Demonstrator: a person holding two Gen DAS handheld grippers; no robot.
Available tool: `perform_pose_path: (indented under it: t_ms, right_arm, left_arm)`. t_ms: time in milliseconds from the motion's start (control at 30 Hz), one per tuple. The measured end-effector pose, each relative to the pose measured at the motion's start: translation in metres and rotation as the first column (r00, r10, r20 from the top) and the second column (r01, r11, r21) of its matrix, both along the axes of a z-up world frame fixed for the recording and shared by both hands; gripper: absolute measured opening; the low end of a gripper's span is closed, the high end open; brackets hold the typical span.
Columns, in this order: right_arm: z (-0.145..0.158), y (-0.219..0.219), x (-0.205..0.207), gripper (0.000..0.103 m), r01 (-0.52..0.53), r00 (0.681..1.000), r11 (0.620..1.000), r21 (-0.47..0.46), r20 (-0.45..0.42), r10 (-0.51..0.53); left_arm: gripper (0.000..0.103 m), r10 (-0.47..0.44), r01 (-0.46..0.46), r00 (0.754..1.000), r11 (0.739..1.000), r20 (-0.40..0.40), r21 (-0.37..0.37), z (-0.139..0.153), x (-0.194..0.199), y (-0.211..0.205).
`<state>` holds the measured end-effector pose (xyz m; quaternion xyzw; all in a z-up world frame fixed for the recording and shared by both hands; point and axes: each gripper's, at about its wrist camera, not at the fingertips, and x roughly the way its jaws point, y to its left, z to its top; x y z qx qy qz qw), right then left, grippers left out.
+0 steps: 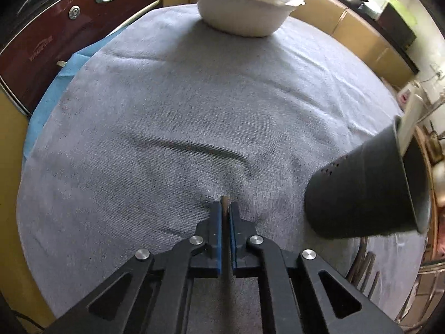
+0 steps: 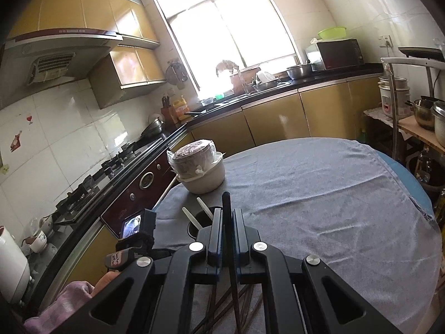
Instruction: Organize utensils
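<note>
Close together, left gripper (image 1: 225, 208) clamped on one brown chopstick (image 1: 224, 201), tip pinned to grey cloth (image 1: 194, 97), likely for lifting toward black utensil cup (image 1: 361, 186) just right; right gripper (image 2: 228, 217) clamped on a dark chopstick (image 2: 226, 208).

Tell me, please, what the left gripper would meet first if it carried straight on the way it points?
Most likely the grey cloth just past the left gripper, which pinches a chopstick; depth is hard to judge.

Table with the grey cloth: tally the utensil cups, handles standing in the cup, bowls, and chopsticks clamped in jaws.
Black perforated utensil cup: 1
White plastic handles in it: 2
White round bowl: 1
Thin chopsticks clamped in jaws: 2
Total: 6
</note>
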<state>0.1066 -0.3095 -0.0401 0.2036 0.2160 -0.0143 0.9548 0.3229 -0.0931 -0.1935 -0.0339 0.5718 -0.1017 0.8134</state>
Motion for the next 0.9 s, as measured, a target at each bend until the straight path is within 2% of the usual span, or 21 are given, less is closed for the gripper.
perform_pose_path:
  t_ms: [100,233,400,567,700,767,833,900]
  right_arm:
    - [0.003,0.002,-0.001,0.007,0.001,1.0,1.0,-0.012,0.005,-0.001]
    - [0.016,0.01,-0.004,0.006,0.002,0.999,0.999,-0.046,0.043,0.0]
    - [0.038,0.021,-0.01,0.006,0.015,0.993,0.996,-0.083,0.114,-0.006]
    - [0.064,0.032,-0.008,0.006,0.042,0.981,0.991,-0.128,0.191,-0.017]
    - [0.085,0.038,-0.003,0.006,0.075,0.965,0.986,-0.151,0.26,-0.034]
    - [0.094,0.039,0.001,0.006,0.086,0.957,0.985,-0.153,0.286,-0.039]
    - [0.102,0.039,0.007,0.006,0.1,0.949,0.983,-0.154,0.312,-0.048]
    - [0.107,0.04,0.012,0.006,0.108,0.943,0.982,-0.156,0.33,-0.051]
  left_arm:
    - [0.004,-0.006,0.009,0.999,0.998,0.042,-0.058,0.011,-0.01,0.019]
    - [0.005,-0.033,0.048,0.988,0.994,0.149,-0.095,0.047,-0.037,0.034]
    - [0.005,-0.033,0.085,0.953,0.983,0.3,-0.163,0.108,-0.064,0.042]
    - [0.005,0.009,0.119,0.886,0.962,0.464,-0.246,0.172,-0.07,0.04]
    - [0.005,0.083,0.143,0.793,0.938,0.604,-0.317,0.22,-0.066,0.034]
    - [0.005,0.126,0.141,0.752,0.928,0.646,-0.346,0.24,-0.063,0.034]
    - [0.005,0.157,0.147,0.727,0.915,0.668,-0.376,0.257,-0.061,0.034]
    - [0.005,0.167,0.154,0.719,0.908,0.675,-0.389,0.263,-0.056,0.032]
